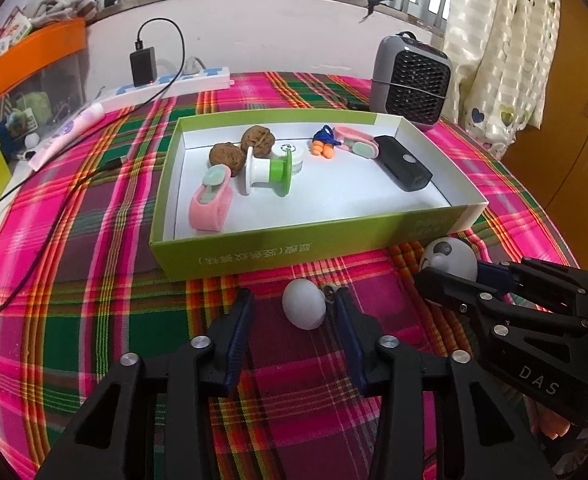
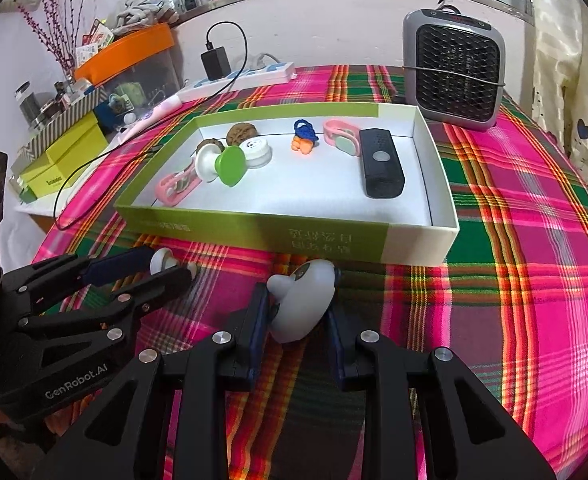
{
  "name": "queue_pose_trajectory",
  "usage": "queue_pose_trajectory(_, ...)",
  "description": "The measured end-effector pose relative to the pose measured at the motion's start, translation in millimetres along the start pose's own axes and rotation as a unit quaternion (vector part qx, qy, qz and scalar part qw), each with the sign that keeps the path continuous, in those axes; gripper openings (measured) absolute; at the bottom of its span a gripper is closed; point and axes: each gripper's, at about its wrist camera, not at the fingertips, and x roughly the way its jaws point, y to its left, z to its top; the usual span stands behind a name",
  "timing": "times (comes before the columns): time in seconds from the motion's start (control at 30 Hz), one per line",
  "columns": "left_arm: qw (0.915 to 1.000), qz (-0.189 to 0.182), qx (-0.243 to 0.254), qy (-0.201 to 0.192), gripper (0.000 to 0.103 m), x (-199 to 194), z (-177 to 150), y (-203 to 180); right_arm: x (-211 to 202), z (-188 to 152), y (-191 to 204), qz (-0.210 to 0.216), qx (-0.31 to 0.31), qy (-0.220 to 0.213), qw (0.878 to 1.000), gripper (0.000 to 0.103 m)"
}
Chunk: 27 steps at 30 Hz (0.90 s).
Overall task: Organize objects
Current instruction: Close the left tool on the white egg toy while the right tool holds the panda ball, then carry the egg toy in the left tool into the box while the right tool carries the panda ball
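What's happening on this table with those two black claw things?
Someone is tidying small items into the green box, using a hand-held gripper in each hand. The right gripper has its jaws clamped on a white panda-faced toy just in front of the box. The left gripper has a small white egg-shaped piece between its jaws; one jaw touches it, the other stands clear. Walnuts, a black device and more already lie inside.

Grey fan heater [image 2: 456, 70] at back; power strip [image 2: 245, 76] w/ black charger [image 2: 215, 63].
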Motion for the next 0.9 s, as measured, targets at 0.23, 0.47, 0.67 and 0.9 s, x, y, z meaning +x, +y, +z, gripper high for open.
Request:
queue_pose_trajectory(0.23, 1.0000, 0.001, -0.001, -0.001, 0.022, -0.2, 0.5, 1.3, -0.2, 0.3, -0.2, 0.001, 0.001, 0.000, 1.000, 0.028)
queue_pose_trajectory(0.47, 1.0000, 0.002, 0.002, -0.001, 0.020, -0.5, -0.1, -0.2, -0.5, 0.4, -0.5, 0.001, 0.001, 0.000, 1.000, 0.028)
queue_pose_trajectory(0.67, 1.0000, 0.003, 0.001, -0.002, 0.020, -0.6, 0.4, 0.3, -0.5, 0.3, -0.6, 0.000, 0.000, 0.000, 1.000, 0.028)
queue_pose_trajectory(0.9, 1.0000, 0.005, 0.000, -0.004, 0.020, -1.7, 0.4, 0.8, -0.3, 0.2, -0.5, -0.002, -0.002, 0.000, 1.000, 0.028)
